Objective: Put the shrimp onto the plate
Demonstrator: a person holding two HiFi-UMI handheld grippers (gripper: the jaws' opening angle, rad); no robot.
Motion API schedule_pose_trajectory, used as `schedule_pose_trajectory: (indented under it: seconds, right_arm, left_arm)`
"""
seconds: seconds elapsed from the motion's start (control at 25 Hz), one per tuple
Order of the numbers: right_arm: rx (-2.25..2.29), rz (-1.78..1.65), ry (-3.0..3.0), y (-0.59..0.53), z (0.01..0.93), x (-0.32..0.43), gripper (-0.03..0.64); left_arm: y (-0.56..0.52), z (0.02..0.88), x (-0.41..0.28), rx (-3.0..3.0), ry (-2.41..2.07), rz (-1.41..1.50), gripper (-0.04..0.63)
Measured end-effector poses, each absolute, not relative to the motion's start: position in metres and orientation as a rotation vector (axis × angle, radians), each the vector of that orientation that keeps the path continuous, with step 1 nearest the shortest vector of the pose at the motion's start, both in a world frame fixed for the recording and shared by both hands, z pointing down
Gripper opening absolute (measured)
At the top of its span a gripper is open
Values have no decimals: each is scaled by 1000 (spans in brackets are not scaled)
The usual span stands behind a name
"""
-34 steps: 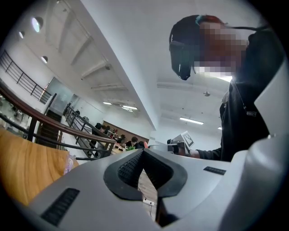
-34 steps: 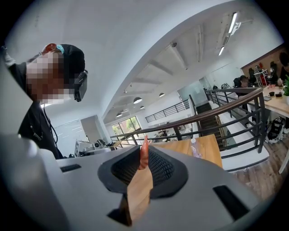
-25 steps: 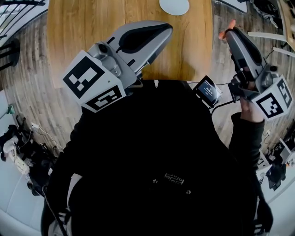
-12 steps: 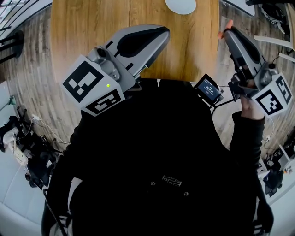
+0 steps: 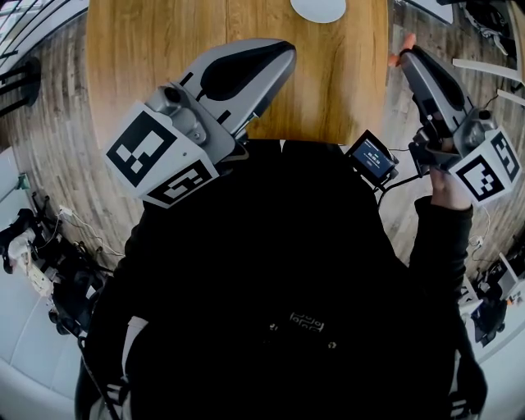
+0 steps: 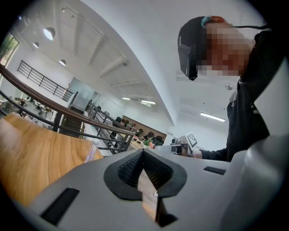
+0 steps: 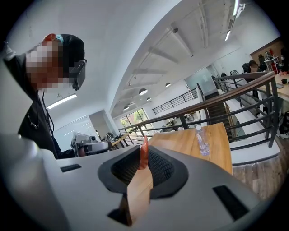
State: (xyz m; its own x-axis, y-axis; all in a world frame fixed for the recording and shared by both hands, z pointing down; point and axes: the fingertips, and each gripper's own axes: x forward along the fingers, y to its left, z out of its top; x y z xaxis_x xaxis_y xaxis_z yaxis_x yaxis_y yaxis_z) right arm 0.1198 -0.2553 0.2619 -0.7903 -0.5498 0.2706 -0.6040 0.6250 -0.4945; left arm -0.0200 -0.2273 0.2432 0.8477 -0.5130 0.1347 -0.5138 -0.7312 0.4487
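Nearest in the head view, my own dark top fills the lower half and hides whatever lies at the near edge of the table (image 5: 164, 66). My left gripper (image 5: 279, 51) hangs over that wood with its jaws brought together at the tips and nothing between them. My right gripper (image 5: 402, 51) is off past the table's right edge, above the plank floor (image 5: 49, 164). Its jaws are narrowed onto the shrimp (image 5: 408, 40), whose orange ends poke out either side of the tips. In the right gripper view the shrimp (image 7: 144, 155) stands thin and upright between the pads.

I judge it light, soft and a little slick. It is a curved body that would squash under a hard pinch and could slide out of a lazy one. The pads seem to sit on the thick middle, which I think is the right place, since the thin tail end would likely twist or tear.

How much of the body lies down between the pads I cannot tell. Farther out, the white plate (image 5: 318, 8) rests at the table's far side, well apart from the shrimp. It is cut off by the top of the frame, so whether it already holds anything is unseen. Beyond, a clear bottle (image 7: 202, 140) stands on the wood before a dark railing (image 7: 244, 90).
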Motion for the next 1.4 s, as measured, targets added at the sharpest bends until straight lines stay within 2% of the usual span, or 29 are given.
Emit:
schedule_pose_trajectory:
  seconds: [0.92,1.4]
  right_arm:
    - [1032,939,-2630,-259,298,148,66]
    - [955,939,-2589,-298,340,161,66]
  left_arm:
    - [-229,236,-35,2538,-790,-2,3]
    - [-248,263,-20,2496,-812,11,3]
